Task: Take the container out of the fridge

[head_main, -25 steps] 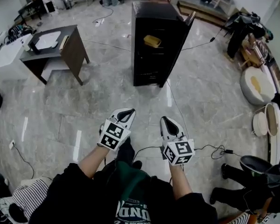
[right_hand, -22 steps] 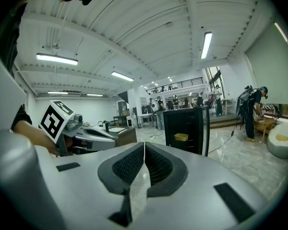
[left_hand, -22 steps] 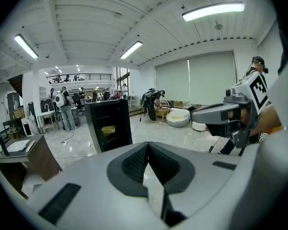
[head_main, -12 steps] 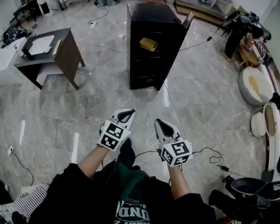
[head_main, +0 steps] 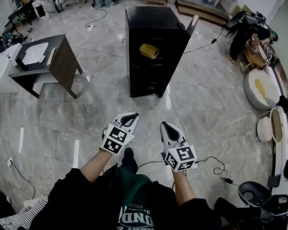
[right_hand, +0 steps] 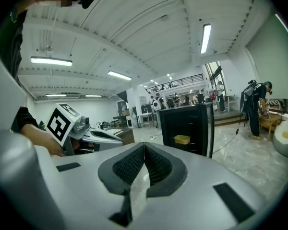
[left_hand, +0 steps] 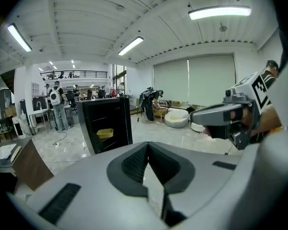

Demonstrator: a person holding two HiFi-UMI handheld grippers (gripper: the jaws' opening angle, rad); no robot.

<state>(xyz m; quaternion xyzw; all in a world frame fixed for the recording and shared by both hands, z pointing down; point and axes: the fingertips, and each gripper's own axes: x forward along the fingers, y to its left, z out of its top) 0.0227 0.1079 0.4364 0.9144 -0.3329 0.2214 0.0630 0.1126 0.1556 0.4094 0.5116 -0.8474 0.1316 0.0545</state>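
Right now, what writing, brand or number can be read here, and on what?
"UND": part of a larger print on the person's green shirt; the rest is cut off or blurred.
Cubes on the left gripper and right gripper: square marker patterns, no words.
On the fridge and container: no readable label.

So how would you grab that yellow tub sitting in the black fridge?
Probably its near rim, coming in level through the open front of the fridge. The yellow container sits shallow and wide inside, and the cabinet's top and sides close off other ways in.
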